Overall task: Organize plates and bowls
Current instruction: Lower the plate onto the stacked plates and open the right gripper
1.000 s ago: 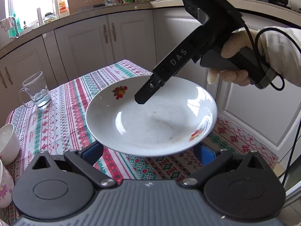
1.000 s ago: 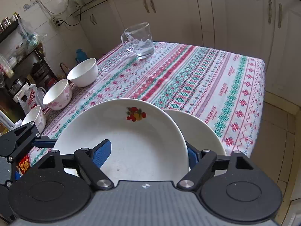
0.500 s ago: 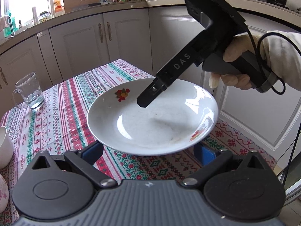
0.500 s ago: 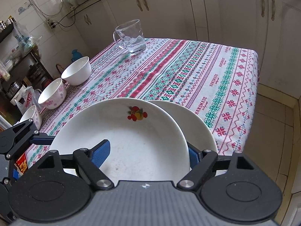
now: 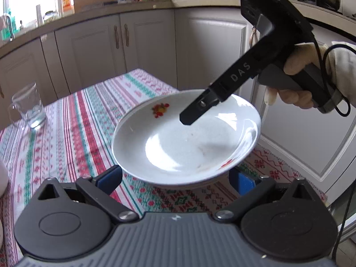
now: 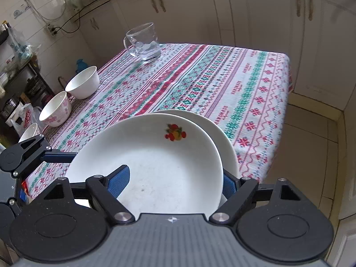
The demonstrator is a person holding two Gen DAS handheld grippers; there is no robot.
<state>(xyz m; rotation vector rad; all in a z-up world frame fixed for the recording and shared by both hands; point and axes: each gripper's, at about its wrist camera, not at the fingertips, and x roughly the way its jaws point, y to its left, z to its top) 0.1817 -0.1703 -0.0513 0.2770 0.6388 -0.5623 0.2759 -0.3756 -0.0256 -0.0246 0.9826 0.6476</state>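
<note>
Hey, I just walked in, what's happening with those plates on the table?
A person holding a claw in each hand is stacking dishes. The white fruit-print plate sits on a plain white plate near the edge of the patterned tablecloth. The right claw straddles the top plate's rim, its jaws opening, seemingly letting go. The left claw is open, close in front of the stack. Three bowls, with a plain white bowl farthest, and a clear glass mug stand apart.
</note>
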